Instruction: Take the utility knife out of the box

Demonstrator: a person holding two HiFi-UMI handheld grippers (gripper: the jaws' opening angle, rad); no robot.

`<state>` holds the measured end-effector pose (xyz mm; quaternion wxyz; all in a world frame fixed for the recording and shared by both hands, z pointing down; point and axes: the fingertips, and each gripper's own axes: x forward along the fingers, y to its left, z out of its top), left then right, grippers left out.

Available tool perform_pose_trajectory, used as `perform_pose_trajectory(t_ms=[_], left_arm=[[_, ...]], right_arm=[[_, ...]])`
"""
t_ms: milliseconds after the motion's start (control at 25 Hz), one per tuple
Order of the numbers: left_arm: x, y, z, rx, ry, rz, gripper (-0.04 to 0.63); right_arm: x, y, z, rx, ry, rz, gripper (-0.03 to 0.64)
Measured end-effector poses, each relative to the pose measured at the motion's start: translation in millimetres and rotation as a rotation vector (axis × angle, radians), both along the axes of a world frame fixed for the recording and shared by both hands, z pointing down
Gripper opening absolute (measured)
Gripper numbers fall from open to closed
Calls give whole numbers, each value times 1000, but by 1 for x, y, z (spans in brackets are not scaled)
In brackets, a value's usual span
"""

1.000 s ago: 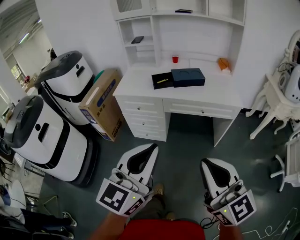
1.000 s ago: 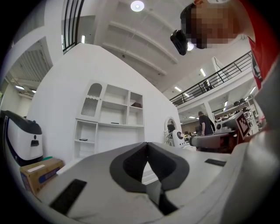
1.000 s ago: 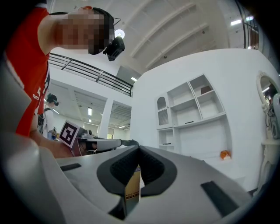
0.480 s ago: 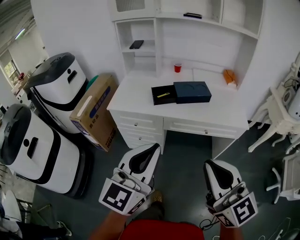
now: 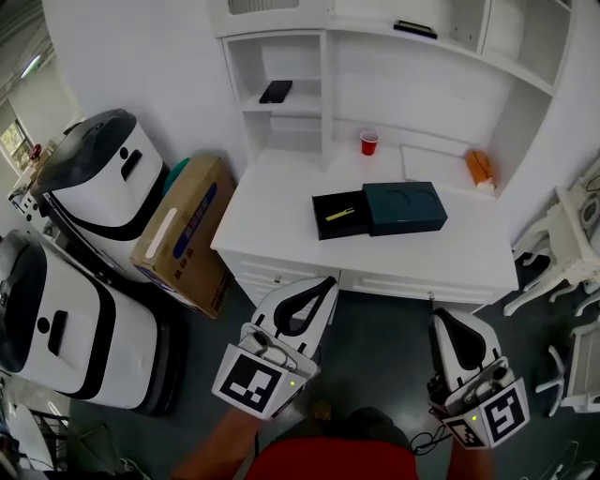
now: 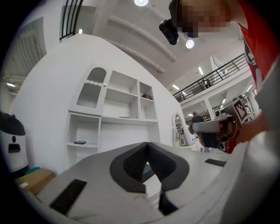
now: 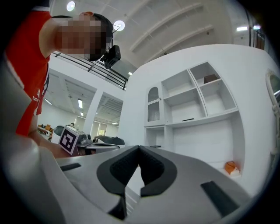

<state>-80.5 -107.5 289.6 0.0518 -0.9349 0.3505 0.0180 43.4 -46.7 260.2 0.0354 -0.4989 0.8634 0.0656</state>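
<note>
Lying well beyond left gripper (image 5: 327, 282): knife (image 5: 340, 214).

Bright, even light falls from round ceiling lamps (image 6: 141, 2), which flare white in both gripper views. Those views bulge strongly and go black at the corners; the left gripper (image 6: 147, 144) looks soft close up. The white painted bench (image 5: 281, 216) shows faint shadows.
</note>
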Motion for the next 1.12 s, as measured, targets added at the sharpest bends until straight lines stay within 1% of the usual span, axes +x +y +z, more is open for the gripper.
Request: perform_pose_trajectory(t_ms=[120, 240, 400, 480, 600, 680, 800, 840, 920, 1120], left_arm=[[2, -28, 5, -22, -13, -10, 18], [5, -56, 10, -8, -20, -19, 18], [15, -95, 21, -35, -59, -35, 18], [21, -117, 25, -36, -74, -49, 18], [31, -150, 38, -82, -105, -70, 18], [38, -170, 47, -91, -134, -75, 18], [49, -200, 61, -68, -207, -66, 18], [53, -209, 67, -73, -233, -61, 18], [62, -227, 78, -98, -290, -49, 18], [80, -262, 115, -181, -465, 10, 25]], right_arm=[[3, -28, 1, -7, 10, -3, 2], [7, -56, 6, -15, 13, -12, 2], [15, -100, 10, -11, 27, -34, 2], [21, -124, 10, -5, 32, -48, 2], [33, -158, 10, -4, 28, -69, 2], [40, -178, 11, -7, 20, -84, 2], [51, -202, 14, -18, 14, -108, 2], [54, -209, 14, -20, 14, -117, 2], [61, -223, 15, -24, 12, -134, 2], [73, -246, 20, -34, 3, -168, 2]])
